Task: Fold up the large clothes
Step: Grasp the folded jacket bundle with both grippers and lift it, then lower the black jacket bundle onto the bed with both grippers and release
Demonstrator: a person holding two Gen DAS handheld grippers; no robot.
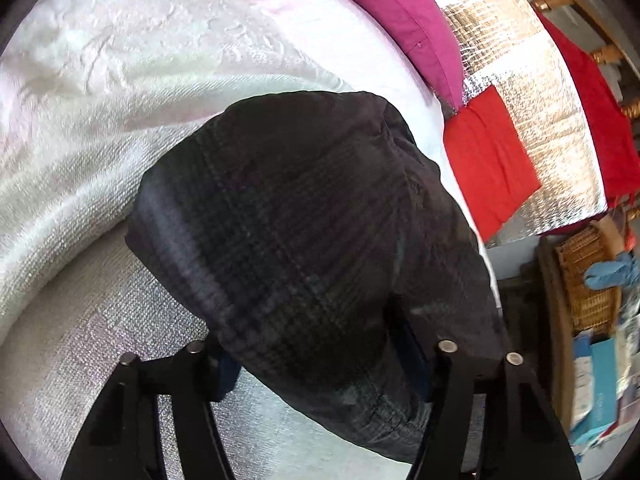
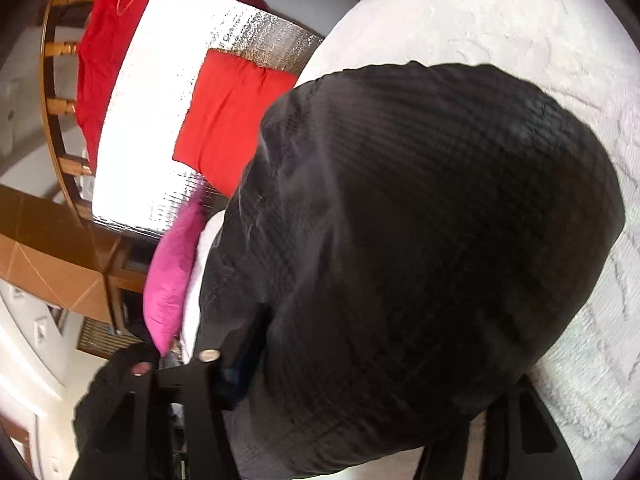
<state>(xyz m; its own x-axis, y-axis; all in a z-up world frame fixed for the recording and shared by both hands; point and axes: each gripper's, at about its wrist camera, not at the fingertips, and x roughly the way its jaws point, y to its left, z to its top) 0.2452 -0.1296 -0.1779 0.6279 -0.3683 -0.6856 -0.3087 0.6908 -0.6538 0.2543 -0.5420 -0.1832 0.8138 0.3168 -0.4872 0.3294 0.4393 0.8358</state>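
Far left in the left wrist view: cream woven blanket (image 1: 80,184) rumpled over a pale quilted bedspread (image 1: 120,40). Centre: dark plaid garment (image 1: 312,248), bunched and draped over the left gripper (image 1: 324,364), hanging forward from between its fingers and covering the gap; seemingly clamped on a fold of the cloth, though the contact itself hidden under fabric. Right of that: magenta pillow (image 1: 400,12), a folded red cloth (image 1: 488,164) lying on a silver foil mat (image 1: 532,92), a wicker basket (image 1: 588,280) at the edge. In the right wrist view, left to right: same foil mat (image 2: 160,80), red cloth (image 2: 228,120), magenta pillow (image 2: 172,272), then the plaid garment (image 2: 420,240) filling most of the frame, slung over the right gripper (image 2: 360,400) with the right-hand finger buried; likely pinching cloth as well, but not confirmable. Garment thus lifted off the bed, held at two points, mass hanging ahead of both tongs and over the bedspread (image 2: 520,20). Long axis presumably running between the two grippers; neither hand clearly nearer the bulk. Next move probably turning on drawing the two grips apart to stretch that axis taut before laying down flat.
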